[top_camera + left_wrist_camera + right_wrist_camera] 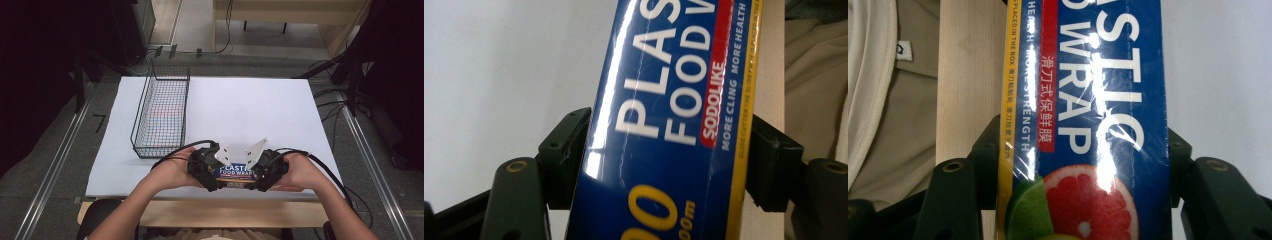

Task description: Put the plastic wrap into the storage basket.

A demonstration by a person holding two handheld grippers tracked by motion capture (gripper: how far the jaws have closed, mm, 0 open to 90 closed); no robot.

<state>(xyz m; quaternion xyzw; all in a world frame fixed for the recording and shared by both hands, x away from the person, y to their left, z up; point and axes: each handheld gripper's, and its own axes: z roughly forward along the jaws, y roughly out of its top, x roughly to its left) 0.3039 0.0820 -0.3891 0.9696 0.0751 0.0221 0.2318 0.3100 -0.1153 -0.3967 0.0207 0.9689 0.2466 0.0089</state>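
Both claws pinched the box of plastic wrap [237,172] at the desk's [240,110] near edge: left claw [664,165], right claw [1083,165]. Level, matched grips would have carried it safely toward the wire basket [161,112].

The high view looks forward and down from above the near side of the white table [240,105]. Each gripper view rides low between its own jaws, very close to the blue box of food wrap [664,125] [1088,115] [236,172], which all three views share.
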